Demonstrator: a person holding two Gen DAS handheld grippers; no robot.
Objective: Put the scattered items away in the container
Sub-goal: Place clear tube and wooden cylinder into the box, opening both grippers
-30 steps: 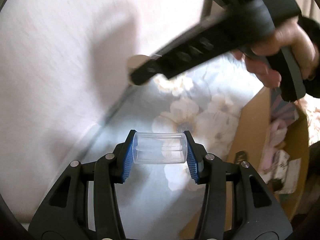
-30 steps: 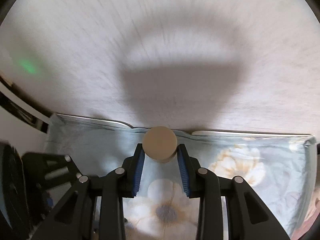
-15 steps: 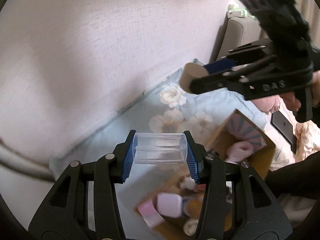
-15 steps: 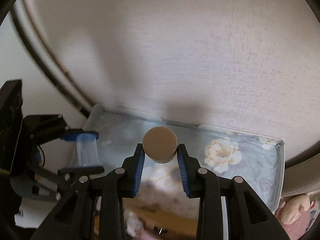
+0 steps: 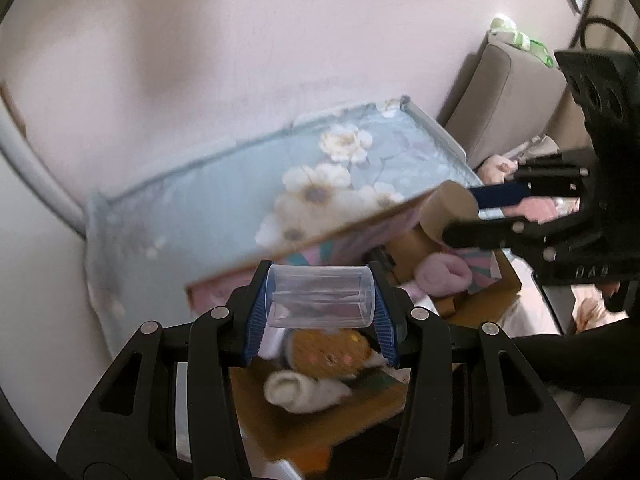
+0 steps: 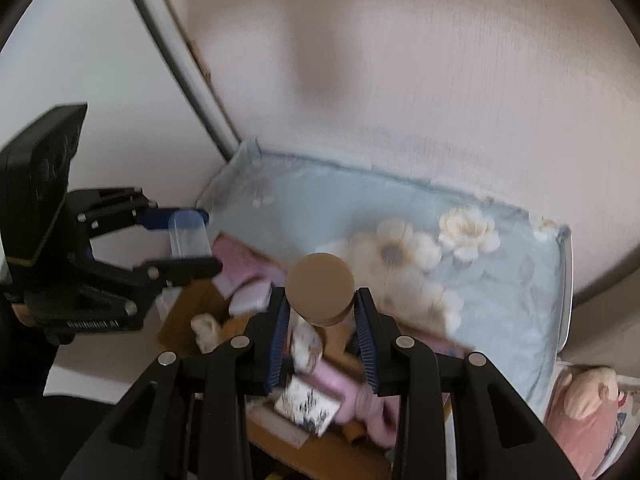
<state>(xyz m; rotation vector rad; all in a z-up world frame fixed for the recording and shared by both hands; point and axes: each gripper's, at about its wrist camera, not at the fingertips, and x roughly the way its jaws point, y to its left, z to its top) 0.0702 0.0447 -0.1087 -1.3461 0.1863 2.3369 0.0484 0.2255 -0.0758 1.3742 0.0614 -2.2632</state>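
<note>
My left gripper (image 5: 320,312) is shut on a clear plastic cup (image 5: 322,298) held sideways between its blue pads. It hangs above an open cardboard box (image 5: 320,432) that holds soft toys and rolled socks. My right gripper (image 6: 322,320) is shut on a tan round-lidded jar (image 6: 321,294), also over the cardboard box (image 6: 188,312). Each gripper shows in the other's view: the right gripper (image 5: 460,216) with the jar (image 5: 448,210) at the right, the left gripper (image 6: 188,240) with the cup (image 6: 188,236) at the left.
A small table with a pale blue floral cloth (image 5: 224,196) stands against the pink wall behind the box. A beige chair back (image 5: 504,100) rises at the right. Pink cushions (image 6: 588,412) lie to the right of the table.
Both grippers have risen and swung away from the wall and table to above the cardboard box, each still holding its item. The box contents have come into view.
</note>
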